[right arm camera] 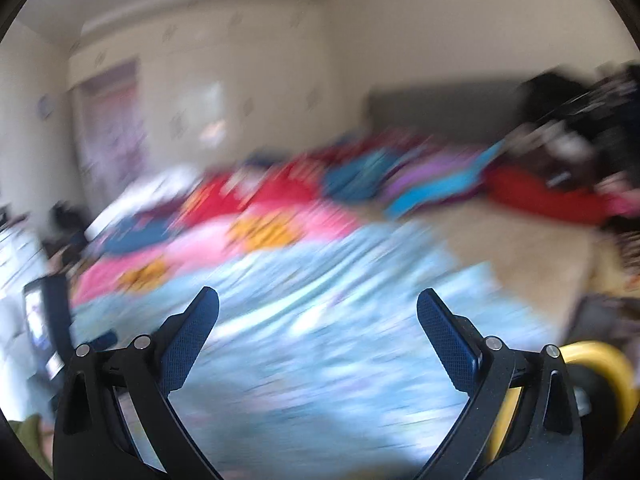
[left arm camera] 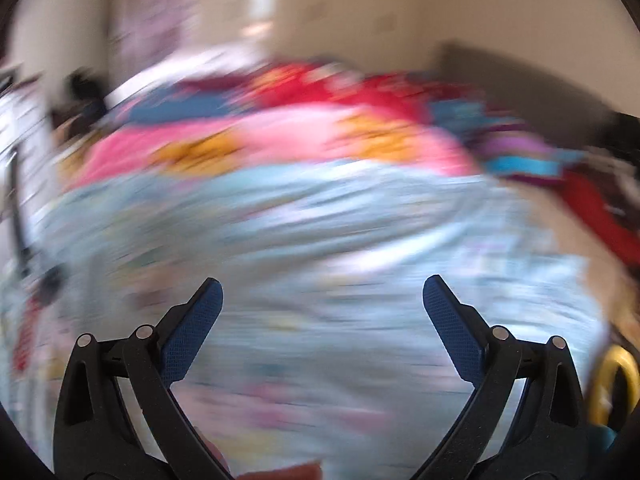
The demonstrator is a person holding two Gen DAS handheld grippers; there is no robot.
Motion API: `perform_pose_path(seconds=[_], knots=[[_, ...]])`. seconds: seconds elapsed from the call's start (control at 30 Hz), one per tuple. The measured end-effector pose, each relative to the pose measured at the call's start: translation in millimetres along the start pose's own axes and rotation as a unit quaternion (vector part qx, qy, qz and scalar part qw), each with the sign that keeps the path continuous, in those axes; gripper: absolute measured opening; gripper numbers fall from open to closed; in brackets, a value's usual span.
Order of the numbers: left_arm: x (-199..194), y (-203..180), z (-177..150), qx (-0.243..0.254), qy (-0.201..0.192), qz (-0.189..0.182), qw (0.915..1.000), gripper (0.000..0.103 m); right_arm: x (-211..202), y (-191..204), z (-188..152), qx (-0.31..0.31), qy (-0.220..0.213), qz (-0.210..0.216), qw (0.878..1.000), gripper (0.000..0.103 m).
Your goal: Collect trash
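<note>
Both views motion-blurred; left gripper jaws wide open, empty; right gripper same; both over bed with blue quilt.

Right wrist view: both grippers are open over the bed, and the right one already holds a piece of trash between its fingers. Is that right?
Not quite. The right gripper is open, but nothing sits between its fingers; the right wrist view shows only the blurred light blue bedding behind the gap. The left gripper is open too, and both face the bed.
</note>
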State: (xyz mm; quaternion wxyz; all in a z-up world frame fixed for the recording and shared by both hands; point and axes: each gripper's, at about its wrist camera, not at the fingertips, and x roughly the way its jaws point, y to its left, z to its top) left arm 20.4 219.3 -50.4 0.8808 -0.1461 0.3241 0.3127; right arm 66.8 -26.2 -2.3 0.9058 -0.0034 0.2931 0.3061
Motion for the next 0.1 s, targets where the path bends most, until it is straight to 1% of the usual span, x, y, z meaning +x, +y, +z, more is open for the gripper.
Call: perform_pose_path(seconds=[0.03,0.07,0.1], knots=[[17,26,1,-0.013,0.015,0.040,0.9990,0.092,41,26,-10,-0.013,0.061,0.029,0.998,0.097],[27,44,0,-0.020,0.021,0.065,0.9975,0.092,65,41,-19,-0.022,0.097,0.046,0.994,0.097],[41,68,-3,-0.030,0.031,0.091,0.9949,0.092,99,62,-33,-0.041,0.150,0.059,0.986,0.097]])
